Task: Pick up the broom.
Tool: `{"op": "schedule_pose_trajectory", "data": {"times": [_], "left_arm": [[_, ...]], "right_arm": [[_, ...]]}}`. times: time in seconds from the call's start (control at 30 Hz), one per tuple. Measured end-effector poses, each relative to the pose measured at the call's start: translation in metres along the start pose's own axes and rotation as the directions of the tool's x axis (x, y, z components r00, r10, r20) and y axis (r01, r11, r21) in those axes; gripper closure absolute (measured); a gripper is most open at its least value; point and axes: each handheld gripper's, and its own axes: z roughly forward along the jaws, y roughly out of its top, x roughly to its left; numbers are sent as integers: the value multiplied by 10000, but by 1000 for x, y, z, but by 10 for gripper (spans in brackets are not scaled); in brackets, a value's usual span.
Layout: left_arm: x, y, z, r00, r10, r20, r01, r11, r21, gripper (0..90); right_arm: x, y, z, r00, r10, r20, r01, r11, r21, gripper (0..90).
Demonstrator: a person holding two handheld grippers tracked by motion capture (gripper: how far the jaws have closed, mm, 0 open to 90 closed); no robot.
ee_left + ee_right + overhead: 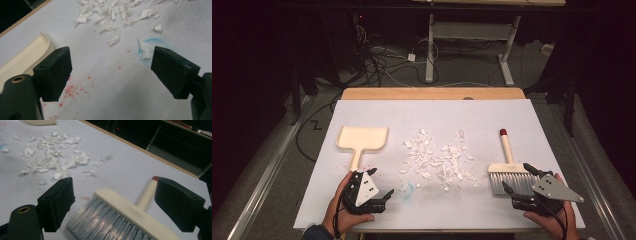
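Left gripper (382, 184) hovers fingers spread beside the dustpan (362, 138) handle; right gripper (517, 179), fingers spread, straddles the brush (509, 170) bristles, paper scraps (437, 160) between on the desk (492, 112).

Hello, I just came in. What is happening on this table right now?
A person holds a hand-held gripper in each hand at a white-covered table. Scraps of torn white paper lie scattered in the middle. A cream dustpan lies at the left and a brush with grey bristles at the right. The left hand-held gripper is open beside the dustpan's handle; the right hand-held gripper is open over the brush's bristles. Neither tool is grasped yet.
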Motion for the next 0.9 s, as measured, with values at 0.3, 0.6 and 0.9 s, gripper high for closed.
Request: {"op": "schedule_pose_trajectory", "data": {"times": [0.3,0.6,0.9], "left_arm": [[-3,0,0,9999,128,65,-129,9999,105,162],[-7,0,-1,9995,299,70,-300,9993,217,162],[-6,-2,-1,9995,245,198,-249,9995,185,162]], "right_arm": [[1,1,3,9998,-94,-158,96,9999,116,171],[-8,4,12,9999,-1,137,-7,9983,588,171],[-26,15,27,9996,-26,270,-7,9929,1193,190]]}}
